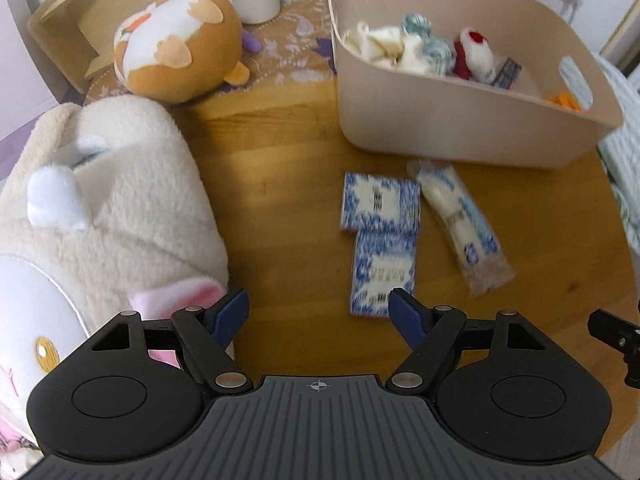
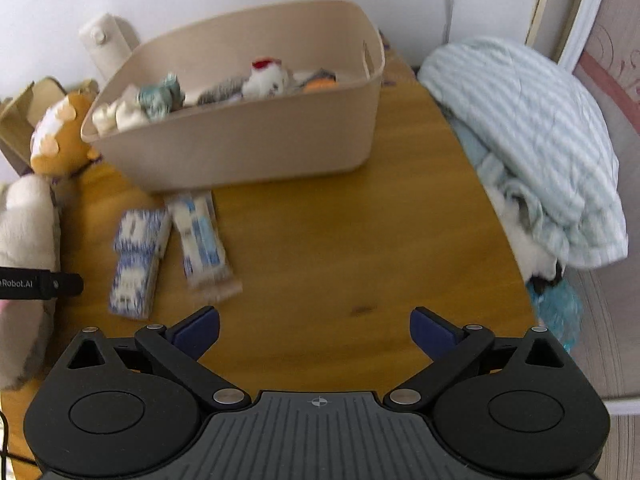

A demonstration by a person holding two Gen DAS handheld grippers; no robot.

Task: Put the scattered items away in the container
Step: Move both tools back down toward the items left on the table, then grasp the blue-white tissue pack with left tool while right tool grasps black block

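While the beige plastic bin [image 1: 460, 120] already carries a jumble of small things, three items are left out on the round wooden table [image 1: 280, 200] just in front of its near wall. Two flat blue-and-white patterned packets [image 1: 380, 202] lie end to end and touching, the nearer one [image 1: 382, 276] reaching almost to the fingertips of the left gripper [image 1: 318, 312]. Just beside them, angled away, lies a long clear-wrapped snack bar with blue print [image 1: 460, 224], its far end close against the bin's base. All three lie flat, which by my reading calls for a steep approach from above so a finger can get down on each side of an edge.

Both claws are spread wide with nothing between their blue pads. The left gripper looks steeply down, and its right-hand finger [image 1: 404, 314] sits at the corner of the nearer packet, so that packet seems its likely pick. The right gripper [image 2: 316, 330] hangs over bare wood to the right of the snack bar [image 2: 202, 240], a plausible target for it. A black piece of each tool shows at the edge of the other's view, so they are working close together.

Inside the bin sit cream rolled socks [image 1: 384, 42], a teal-striped pair [image 1: 430, 42], a red-and-white plush [image 1: 474, 56] and something orange. Around the work area stand a large cream fleece plush [image 1: 120, 200], a round brown-and-white plush [image 1: 176, 44], and a pale striped quilt [image 2: 532, 132] beyond the table's right edge.
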